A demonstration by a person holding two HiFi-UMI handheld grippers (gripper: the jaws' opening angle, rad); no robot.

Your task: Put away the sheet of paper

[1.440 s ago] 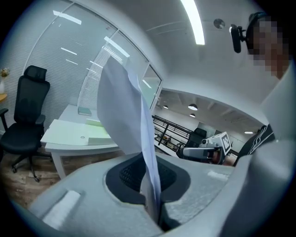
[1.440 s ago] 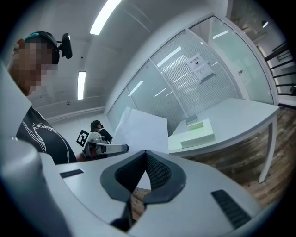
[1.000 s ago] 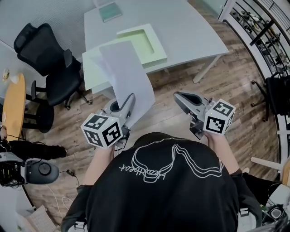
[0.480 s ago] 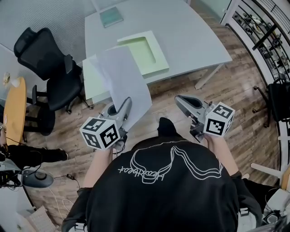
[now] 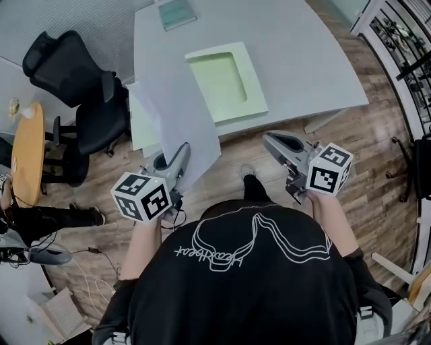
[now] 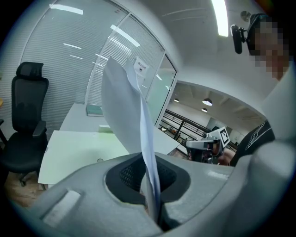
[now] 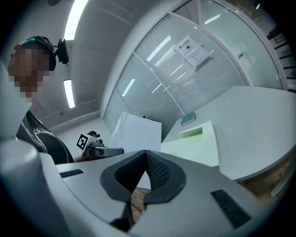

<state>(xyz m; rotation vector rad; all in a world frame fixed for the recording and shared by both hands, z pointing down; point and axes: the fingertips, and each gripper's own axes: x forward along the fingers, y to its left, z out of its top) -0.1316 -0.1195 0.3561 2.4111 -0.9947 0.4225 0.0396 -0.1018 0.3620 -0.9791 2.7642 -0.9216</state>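
Observation:
A white sheet of paper (image 5: 176, 111) stands up from my left gripper (image 5: 182, 149), which is shut on its lower edge. In the left gripper view the sheet (image 6: 127, 115) rises on edge from between the closed jaws of the left gripper (image 6: 151, 187). My right gripper (image 5: 273, 139) hangs to the right, apart from the paper, shut with nothing in it. In its own view the right gripper (image 7: 145, 156) points toward the table, with the paper (image 7: 136, 134) at the left. A shallow pale green tray (image 5: 225, 77) lies on the grey table (image 5: 303, 54) ahead.
A second pale green panel (image 5: 139, 128) juts out at the table's near left corner, partly behind the paper. A teal book (image 5: 176, 13) lies at the far edge. A black office chair (image 5: 74, 74) and a round wooden table (image 5: 27, 148) stand at the left. Wooden floor lies below.
The table and tray have come nearer and shifted right in the head view. Both grippers keep their pose, and the paper stays in the left one.

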